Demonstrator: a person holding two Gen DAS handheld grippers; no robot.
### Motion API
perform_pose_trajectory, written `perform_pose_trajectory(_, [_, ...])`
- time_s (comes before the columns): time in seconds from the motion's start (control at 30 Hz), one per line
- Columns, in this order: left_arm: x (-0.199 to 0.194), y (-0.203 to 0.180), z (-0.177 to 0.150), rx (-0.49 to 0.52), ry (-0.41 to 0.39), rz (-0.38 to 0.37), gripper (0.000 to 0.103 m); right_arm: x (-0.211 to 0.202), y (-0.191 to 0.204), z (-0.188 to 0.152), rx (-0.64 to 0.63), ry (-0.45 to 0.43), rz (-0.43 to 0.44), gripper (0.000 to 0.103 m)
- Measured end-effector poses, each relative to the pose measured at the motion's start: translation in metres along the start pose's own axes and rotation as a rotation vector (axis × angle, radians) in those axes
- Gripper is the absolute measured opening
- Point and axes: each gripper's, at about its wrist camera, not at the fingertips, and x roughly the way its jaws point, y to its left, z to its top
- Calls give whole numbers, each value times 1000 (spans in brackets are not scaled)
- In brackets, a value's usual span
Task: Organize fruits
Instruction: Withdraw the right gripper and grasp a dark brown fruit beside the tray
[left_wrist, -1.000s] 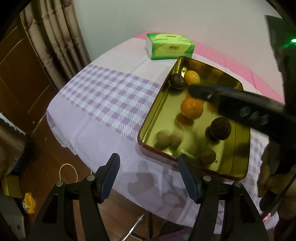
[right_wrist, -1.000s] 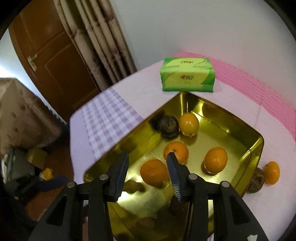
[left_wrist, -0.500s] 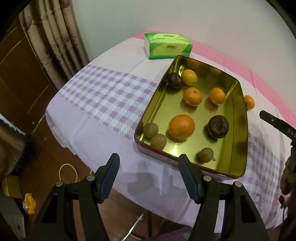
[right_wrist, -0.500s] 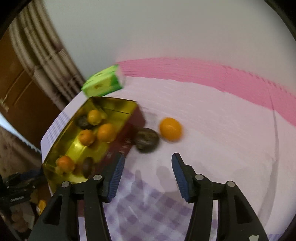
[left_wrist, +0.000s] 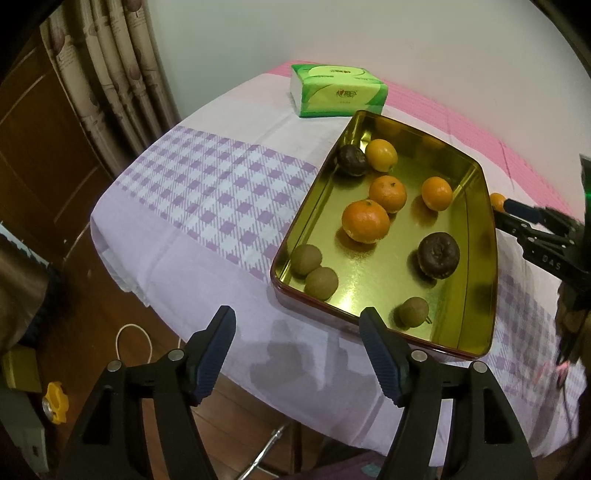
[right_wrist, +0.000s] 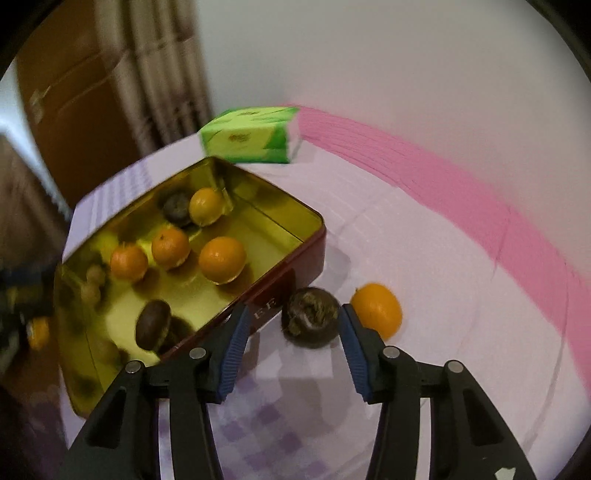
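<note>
A gold tin tray (left_wrist: 476, 177) (right_wrist: 258, 199) on the table holds several oranges (left_wrist: 365, 220), two dark wrinkled fruits (left_wrist: 439, 254) and three brown kiwis (left_wrist: 321, 283). Outside the tray on the cloth lie a dark fruit (right_wrist: 311, 317) and an orange (right_wrist: 377, 309). My right gripper (right_wrist: 293, 323) is open, its fingers on either side of the dark fruit, not closed on it. My left gripper (left_wrist: 297, 321) is open and empty, held over the table's near edge in front of the tray. The right gripper's finger (left_wrist: 532, 221) shows at the right beside the outside orange (left_wrist: 496, 201).
A green tissue pack (left_wrist: 338, 90) (right_wrist: 251, 136) lies behind the tray near the wall. The cloth is purple-checked with a pink band (right_wrist: 480, 199). Curtains and a wooden door (left_wrist: 55, 110) stand to the left; floor clutter lies below the table edge.
My right gripper left the tray, swung over to its right side and closed in on the dark fruit outside it. The left gripper stayed almost still.
</note>
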Motion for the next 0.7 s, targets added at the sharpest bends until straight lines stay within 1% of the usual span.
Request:
perform_pose_trajectory(0.1, [-2,-1,0,11,-13,15,70,10,-4,7,-92,52,23,46])
perform_pose_trajectory(0.17, [-6,-4,1,27,-39,39,70,19,-3,13,-158,90,59,46])
perform_pose_trajectory(0.23, [-10,-7,1,46,-64,60,70,28,1,14,-236,134,63,45])
perform_pose_trajectory(0.3, [-12,-11,1,61,-76,70,70,34,4,14,-298,160,73,46])
perform_pose_trajectory(0.37, [-13,-14,1,80,-85,82,70,37,3,17,-334,184,91,44])
perform_pose_trajectory(0.47, [-13,-18,0,98,-93,96,70,44,3,20,-362,222,109,41])
perform_pose_trajectory(0.53, [-13,-20,0,103,-93,101,70,44,2,20,-348,228,110,41])
perform_pose_trajectory(0.63, [-14,-21,0,98,-95,104,70,34,1,9,-309,217,70,40])
perform_pose_trajectory(0.7, [-18,-21,-1,97,-114,110,70,13,2,-12,-255,180,32,40])
